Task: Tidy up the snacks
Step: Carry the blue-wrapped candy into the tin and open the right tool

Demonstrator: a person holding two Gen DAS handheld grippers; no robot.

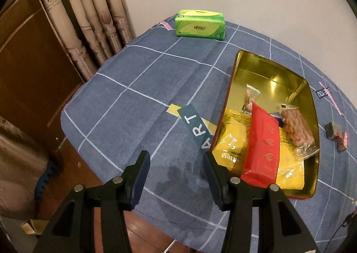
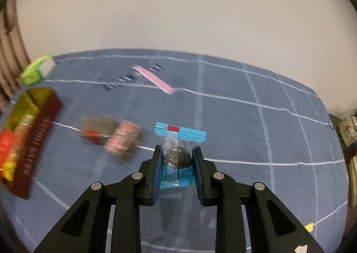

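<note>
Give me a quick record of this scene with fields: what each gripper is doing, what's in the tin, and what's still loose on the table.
left gripper: open, empty, over the blue checked tablecloth beside the tin
right gripper: shut on a small blue-wrapped snack with a dark round piece inside
gold-lined rectangular metal tin: holds a red packet, yellow packets and a clear bag of reddish-brown sticks
loose on table: two small wrapped snacks, one dark, one pink, blurred
far edge: green tissue pack
</note>
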